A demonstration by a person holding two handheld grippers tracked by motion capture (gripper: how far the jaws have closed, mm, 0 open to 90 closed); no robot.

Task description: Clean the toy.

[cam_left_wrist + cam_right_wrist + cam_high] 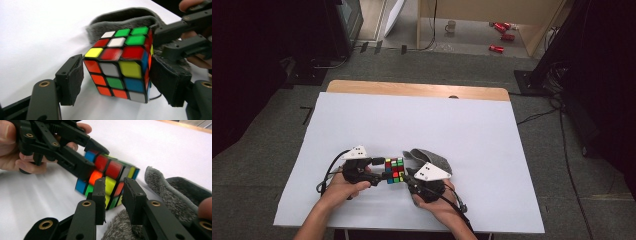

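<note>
Even overhead light, the white counter [412, 120] pretty bright, near blown out in the gripper views. Room edges go dark. Soft shadows, slight motion blur up close, high view grainy.

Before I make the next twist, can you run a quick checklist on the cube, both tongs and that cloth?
1. Cube sits between the left tongs: ok.
2. Left tongs' pads pressing the cube: cannot tell; a sliver of gap shows at one pad.
3. Right tongs lined up on the cube's near edge: ok; firm grip, cannot tell.
4. Grey cloth out of the way: not ok; it is bunched close behind the cube and under the right tongs.
5. Free room on the white sheet: ok.
</note>
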